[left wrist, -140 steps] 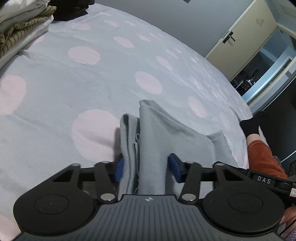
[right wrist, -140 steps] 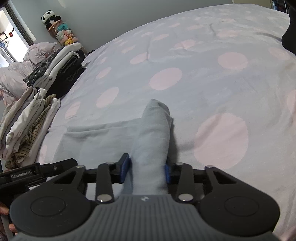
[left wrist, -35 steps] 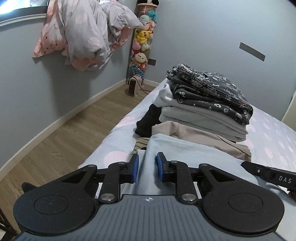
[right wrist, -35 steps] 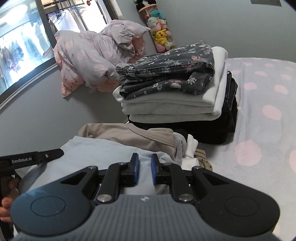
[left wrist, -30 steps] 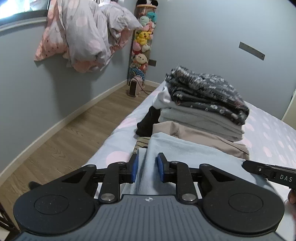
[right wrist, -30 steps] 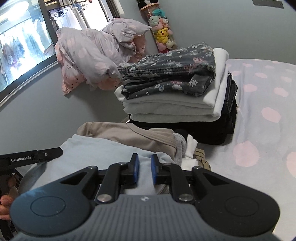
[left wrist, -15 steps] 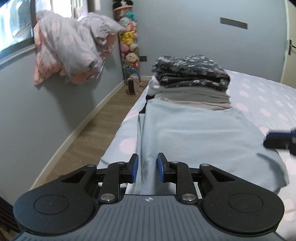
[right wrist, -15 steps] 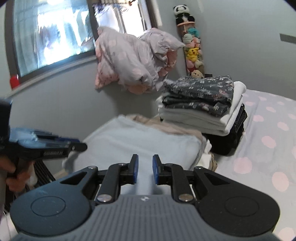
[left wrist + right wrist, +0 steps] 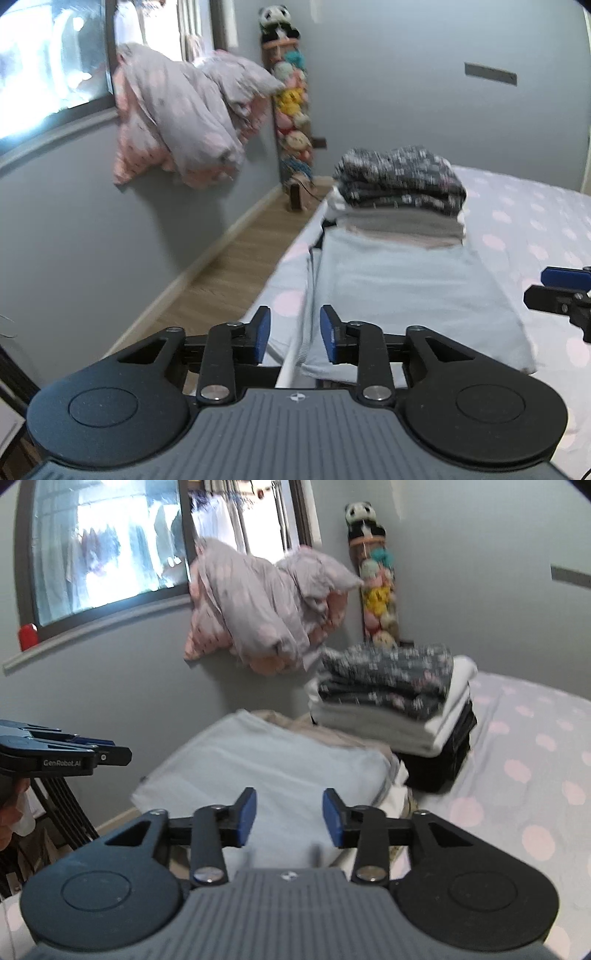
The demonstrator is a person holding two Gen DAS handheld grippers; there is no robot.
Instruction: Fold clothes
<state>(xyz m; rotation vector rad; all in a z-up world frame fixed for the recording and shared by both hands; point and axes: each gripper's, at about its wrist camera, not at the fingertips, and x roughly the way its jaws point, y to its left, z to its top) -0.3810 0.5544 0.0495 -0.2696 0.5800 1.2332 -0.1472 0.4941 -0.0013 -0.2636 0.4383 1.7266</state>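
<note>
Left wrist: left gripper [image 9: 294, 334] jaws opening, nothing pinched; folded blue garment [image 9: 402, 291] lies on the bed's near stack.

Right wrist: right gripper [image 9: 289, 821] jaws opening, empty above the garment. Release step; next probably fetch another garment.

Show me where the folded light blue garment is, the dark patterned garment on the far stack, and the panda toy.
folded light blue garment [image 9: 406, 291], left wrist view, middle of its flat top.
dark patterned garment [image 9: 388, 675], right wrist view, its top layer.
panda toy [image 9: 360, 513], right wrist view, its head.
</note>
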